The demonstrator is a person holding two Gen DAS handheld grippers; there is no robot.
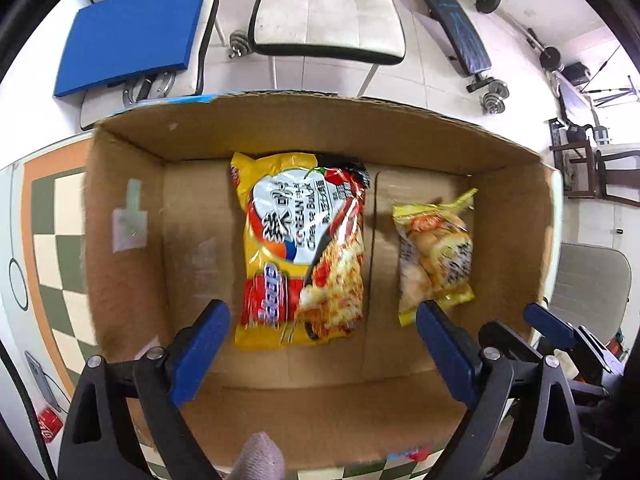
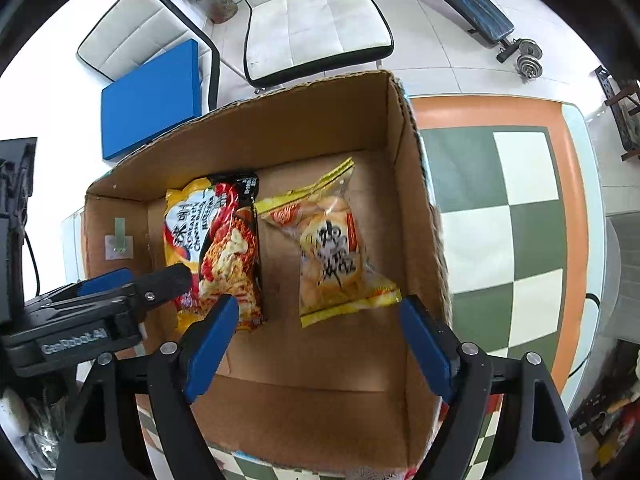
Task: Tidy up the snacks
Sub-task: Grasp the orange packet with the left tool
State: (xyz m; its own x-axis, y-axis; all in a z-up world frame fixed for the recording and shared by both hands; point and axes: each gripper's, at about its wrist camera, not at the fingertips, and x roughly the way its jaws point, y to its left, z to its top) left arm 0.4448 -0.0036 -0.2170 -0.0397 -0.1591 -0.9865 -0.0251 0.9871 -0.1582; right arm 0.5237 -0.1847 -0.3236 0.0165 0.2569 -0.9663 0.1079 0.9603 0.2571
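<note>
While both cameras look down into the same open cardboard box (image 1: 120, 216), each adds something of its own. Starting at the left, the left wrist view alone shows a red can (image 1: 50, 426) and a grey phone (image 1: 38, 372) on the checkered tabletop (image 1: 60, 216) outside the box's left wall. Inside the box lie two snack packets, well apart: an instant noodle packet (image 1: 304, 248) near the middle of the floor, and to its right a smaller yellow-edged packet of biscuits (image 1: 436, 256).

The left gripper (image 1: 324, 344) hangs above the near end of the noodle packet with its jaws spread wide and nothing between the blue pads. At the right edge of this view the tips of the right gripper (image 1: 556, 332) show.

Only the right wrist view shows the wide stretch of green and white checks (image 2: 520, 216) beyond the box's right wall. There the right gripper (image 2: 320, 324) stands wide open over the biscuit packet's near edge, gripping nothing.
</note>
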